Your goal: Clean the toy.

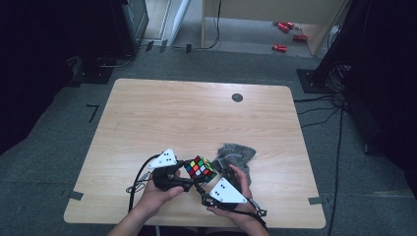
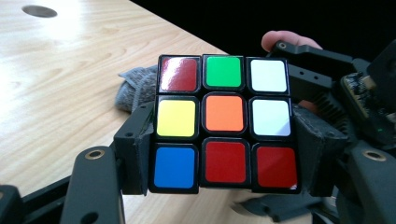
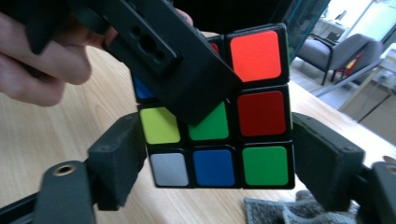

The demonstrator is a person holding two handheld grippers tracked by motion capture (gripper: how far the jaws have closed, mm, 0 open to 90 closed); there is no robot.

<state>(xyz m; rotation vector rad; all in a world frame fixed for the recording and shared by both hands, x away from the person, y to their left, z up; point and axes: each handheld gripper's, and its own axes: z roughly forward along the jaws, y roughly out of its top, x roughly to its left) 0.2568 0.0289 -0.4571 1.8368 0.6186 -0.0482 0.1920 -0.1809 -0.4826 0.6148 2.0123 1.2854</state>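
Observation:
A scrambled Rubik's cube is held just above the front of the wooden table, between both grippers. My left gripper comes in from the left and is shut on the cube, with its jaws pressing the two sides of the lower rows. My right gripper comes in from the right. It is shut on the cube too, a pad on each side of the bottom row. In the right gripper view, a jaw of the left gripper crosses the cube's upper left face.
A crumpled grey cloth lies on the table right behind the cube and the right hand. A dark round hole sits near the table's far edge. Red items lie on the floor beyond.

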